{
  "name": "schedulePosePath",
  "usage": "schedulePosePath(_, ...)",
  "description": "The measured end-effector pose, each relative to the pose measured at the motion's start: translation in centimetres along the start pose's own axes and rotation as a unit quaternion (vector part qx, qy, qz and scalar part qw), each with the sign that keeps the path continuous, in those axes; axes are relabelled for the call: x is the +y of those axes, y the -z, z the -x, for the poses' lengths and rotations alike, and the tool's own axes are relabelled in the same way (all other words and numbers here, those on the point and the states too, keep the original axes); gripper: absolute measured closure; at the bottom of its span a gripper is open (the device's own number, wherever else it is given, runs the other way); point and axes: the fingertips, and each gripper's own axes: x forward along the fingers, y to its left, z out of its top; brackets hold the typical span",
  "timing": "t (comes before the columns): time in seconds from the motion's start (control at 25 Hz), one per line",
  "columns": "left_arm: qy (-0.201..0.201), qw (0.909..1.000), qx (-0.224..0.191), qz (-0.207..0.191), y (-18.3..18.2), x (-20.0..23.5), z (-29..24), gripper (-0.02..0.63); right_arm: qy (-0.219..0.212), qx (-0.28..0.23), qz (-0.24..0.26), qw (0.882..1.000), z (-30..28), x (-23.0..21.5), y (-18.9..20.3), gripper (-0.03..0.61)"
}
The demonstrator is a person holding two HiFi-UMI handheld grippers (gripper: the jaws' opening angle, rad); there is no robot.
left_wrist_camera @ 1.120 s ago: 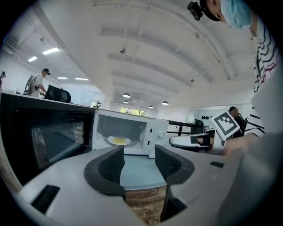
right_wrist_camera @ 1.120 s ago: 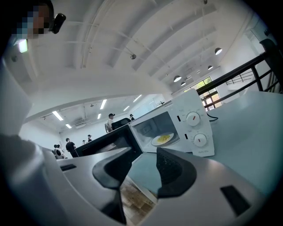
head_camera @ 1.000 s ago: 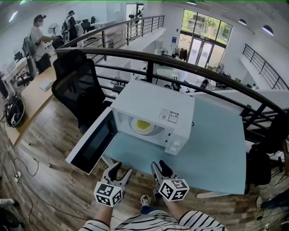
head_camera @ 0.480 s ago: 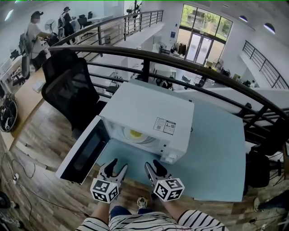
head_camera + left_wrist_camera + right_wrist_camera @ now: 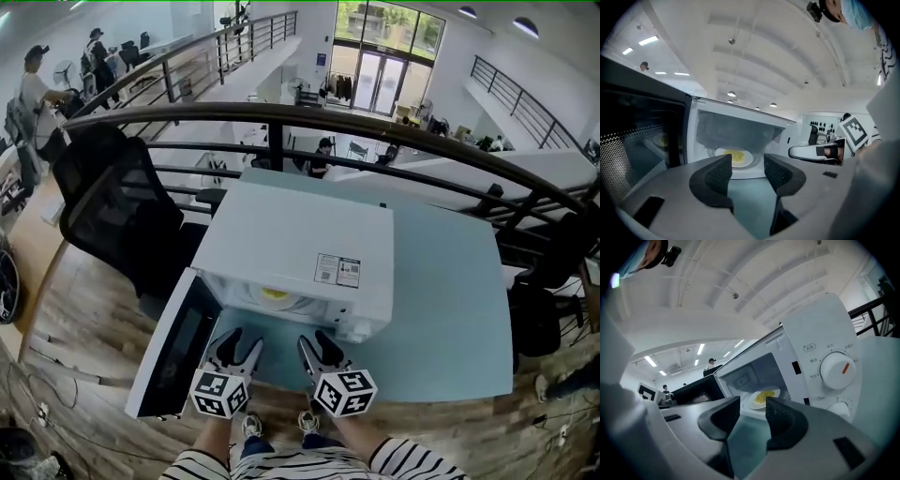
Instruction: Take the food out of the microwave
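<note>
Food (image 5: 737, 155) is not yet in hand, so begin at the tools. The left gripper (image 5: 747, 161) has its jaws parted to a middling gap, with only the pale blue table (image 5: 750, 197) showing between them. The right gripper (image 5: 753, 405) is parted much the same and is just as empty. In the head view the two hover side by side over the strip of table just short of the microwave (image 5: 300, 239). Its door (image 5: 173, 342) hangs wide open on the outer side of the left gripper and blocks neither tool.

Straight ahead of both, past the sill, a white plate (image 5: 757, 401) lies on the cavity floor with the yellow heap in its middle. For the right gripper it sits ahead and slightly left, and the control dial (image 5: 838, 369) stands off to that gripper's right. Whether the plate rests on a turntable I cannot tell.

The heap looks soft and loose, so I would not pinch it. The plate looks stiff, glazed and breakable, so it is probably slippery between hard jaws and perhaps hot. The rim nearest the grippers is the likely hold, one jaw over and one under. Better still, each gripper could take its own side of that edge. The plate should be kept level and drawn straight back, or the food may slide.
</note>
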Motion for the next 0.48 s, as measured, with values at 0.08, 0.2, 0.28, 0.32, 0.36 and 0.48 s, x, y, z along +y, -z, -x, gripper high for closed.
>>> schedulePosePath(0.08, 0.010, 0.9999, 0.004, -0.001, 0.1, 0.8, -0.5, 0.417, 0.016, -0.008, -0.007, 1.000, -0.6, -0.1, 0.1, 0.413)
schedulePosePath(0.2, 0.025, 0.9996, 0.010, 0.002, 0.3, 1.9, -1.4, 0.417, 0.045, -0.020, -0.017, 0.999, -1.5, -0.5, 0.1, 0.413)
schedulePosePath(0.28, 0.030, 0.9994, 0.015, 0.008, 0.6, 2.5, -1.9, 0.417, 0.064, -0.029, -0.024, 0.997, -1.9, -0.8, 0.1, 0.413)
schedulePosePath(0.32, 0.031, 0.9993, 0.017, 0.011, 0.8, 2.8, -2.2, 0.417, 0.072, -0.032, -0.028, 0.996, -2.2, -0.9, 0.1, 0.413)
schedulePosePath(0.36, 0.032, 0.9992, 0.018, 0.014, 0.9, 3.1, -2.5, 0.417, 0.079, -0.035, -0.032, 0.996, -2.5, -1.1, 0.2, 0.413)
schedulePosePath(0.48, 0.036, 0.9989, 0.019, 0.022, 1.1, 3.9, -3.5, 0.417, 0.096, -0.040, -0.044, 0.994, -3.4, -1.7, 0.5, 0.413)
